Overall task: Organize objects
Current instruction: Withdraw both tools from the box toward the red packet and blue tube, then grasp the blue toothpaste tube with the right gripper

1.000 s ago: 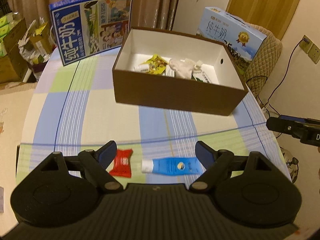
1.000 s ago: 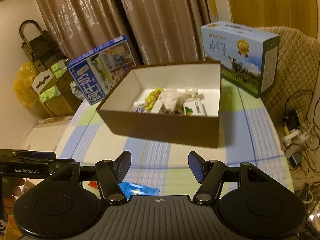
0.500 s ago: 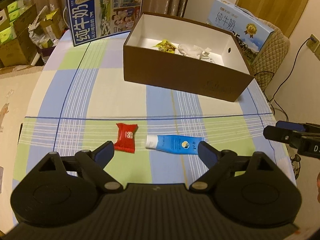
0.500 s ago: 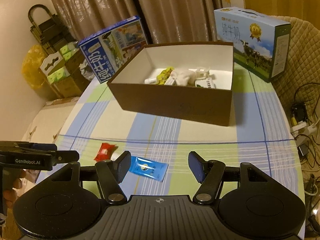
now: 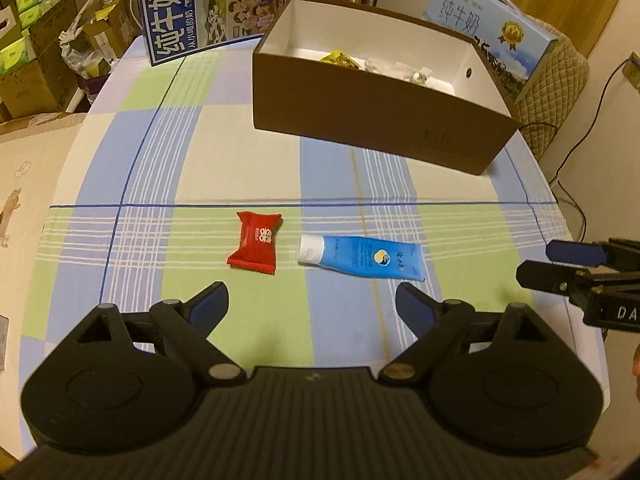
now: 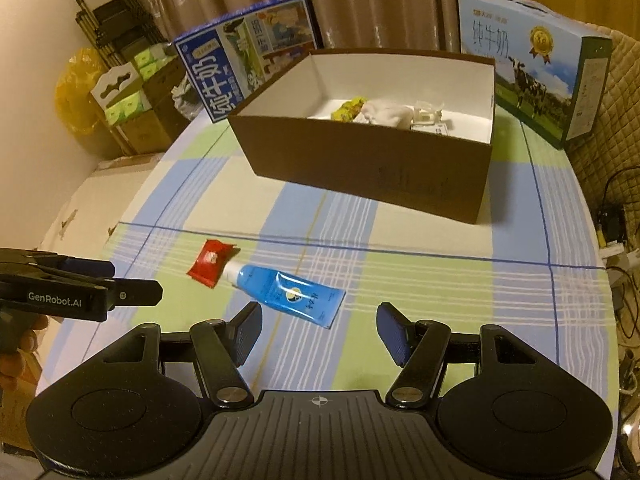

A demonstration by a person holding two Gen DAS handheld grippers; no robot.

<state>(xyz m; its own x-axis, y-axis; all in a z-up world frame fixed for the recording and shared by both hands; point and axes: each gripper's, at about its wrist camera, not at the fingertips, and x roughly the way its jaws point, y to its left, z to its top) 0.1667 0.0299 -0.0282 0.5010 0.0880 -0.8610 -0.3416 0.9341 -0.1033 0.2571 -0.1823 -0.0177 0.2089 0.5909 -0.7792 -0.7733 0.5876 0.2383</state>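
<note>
A red candy packet and a blue tube with a white cap lie side by side on the checked tablecloth. Both also show in the right wrist view: the packet and the tube. A brown box with a white inside stands behind them and holds several small items; it also shows in the right wrist view. My left gripper is open and empty, just short of the packet and tube. My right gripper is open and empty, close in front of the tube.
Two blue milk cartons stand at the back of the table, one at the left, one at the right. Boxes and bags crowd the floor at the left. Cables hang off the right side.
Both grippers have pulled back and lowered from near the box toward the front of the table. The packet and tube now lie fully in view ahead of the fingers.
</note>
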